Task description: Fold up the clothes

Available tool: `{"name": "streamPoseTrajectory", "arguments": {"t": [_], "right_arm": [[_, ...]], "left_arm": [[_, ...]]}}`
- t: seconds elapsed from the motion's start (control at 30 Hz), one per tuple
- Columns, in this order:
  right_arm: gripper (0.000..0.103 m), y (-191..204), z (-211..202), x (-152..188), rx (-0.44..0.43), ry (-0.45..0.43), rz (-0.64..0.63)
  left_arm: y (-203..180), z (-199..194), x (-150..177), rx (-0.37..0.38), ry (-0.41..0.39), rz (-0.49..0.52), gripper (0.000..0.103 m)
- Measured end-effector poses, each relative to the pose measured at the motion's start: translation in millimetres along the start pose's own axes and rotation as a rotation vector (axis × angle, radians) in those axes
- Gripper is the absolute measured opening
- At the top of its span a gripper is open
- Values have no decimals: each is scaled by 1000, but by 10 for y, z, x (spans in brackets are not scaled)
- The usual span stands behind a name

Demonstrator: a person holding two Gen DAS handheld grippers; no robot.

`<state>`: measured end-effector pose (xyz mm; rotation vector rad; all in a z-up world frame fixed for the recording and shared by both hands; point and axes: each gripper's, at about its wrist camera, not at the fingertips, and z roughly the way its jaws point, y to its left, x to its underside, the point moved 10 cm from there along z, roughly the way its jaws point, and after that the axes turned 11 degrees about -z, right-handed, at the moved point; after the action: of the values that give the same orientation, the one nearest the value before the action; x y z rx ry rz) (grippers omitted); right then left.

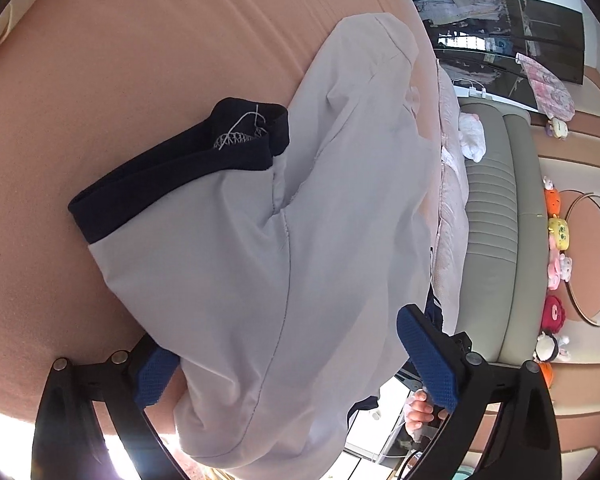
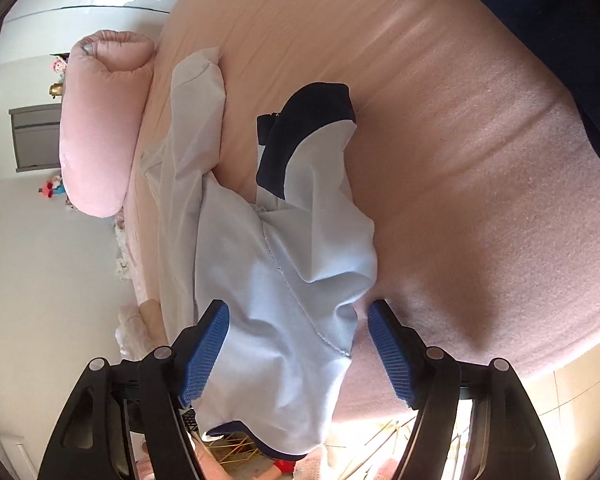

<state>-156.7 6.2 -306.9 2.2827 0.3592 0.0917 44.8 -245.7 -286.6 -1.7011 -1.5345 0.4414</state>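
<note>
Below, a pale grey garment [image 1: 260, 240] with dark cuffs [image 1: 172, 176] lies crumpled on the pink bed [image 1: 100, 80]. Left gripper [image 1: 296, 360] and right gripper [image 2: 296, 344] straddle it, jaws apart, not clamping.

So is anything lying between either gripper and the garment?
Nothing visible. The grey garment with navy trim already lies between the open jaws of the left gripper and the right gripper on the pink bedsheet.

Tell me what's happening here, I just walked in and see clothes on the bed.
A person with a gripper in each hand is folding a pale grey garment with a navy cuff on a pink bed. Both the left gripper and the right gripper stand open, cloth lying loose between their jaws.
</note>
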Motion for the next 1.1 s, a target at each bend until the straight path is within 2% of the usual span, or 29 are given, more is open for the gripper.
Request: {"name": "streamPoseTrajectory", "arguments": {"t": [0.17,0.27,0.37,0.4,0.5,0.57,0.63,0.7,0.8,0.97,1.1], "right_arm": [[73,19,84,-177,-83,-17,61],[73,84,149,-99,-63,0,15],[73,187,137,-133,-31,0,-41],[73,208,116,-156,-33,-11,-40],[73,165,78,-155,-81,-70,18],[71,146,65,-154,-100,-101,28],[68,138,60,-149,-104,-124,18],[66,154,56,-138,-82,-129,0],[66,156,32,-138,-84,-137,12],[66,37,-32,-131,-190,-131,70],[66,13,-49,-128,-225,-113,91]], "left_arm": [[-53,21,-110,68,-1,-55,101],[-117,60,-142,93,-11,-63,100],[-165,106,-153,103,-21,-58,95],[-163,112,-152,104,-25,-59,90],[-121,80,-179,152,-27,-106,87],[-39,45,-207,173,-34,-153,75],[100,18,-215,147,-53,-183,41],[217,-9,-214,131,-77,-211,25],[253,-51,-218,190,-104,-265,25],[297,-121,-268,291,-90,-361,24],[338,-371,-392,318,-197,-369,25]]}}
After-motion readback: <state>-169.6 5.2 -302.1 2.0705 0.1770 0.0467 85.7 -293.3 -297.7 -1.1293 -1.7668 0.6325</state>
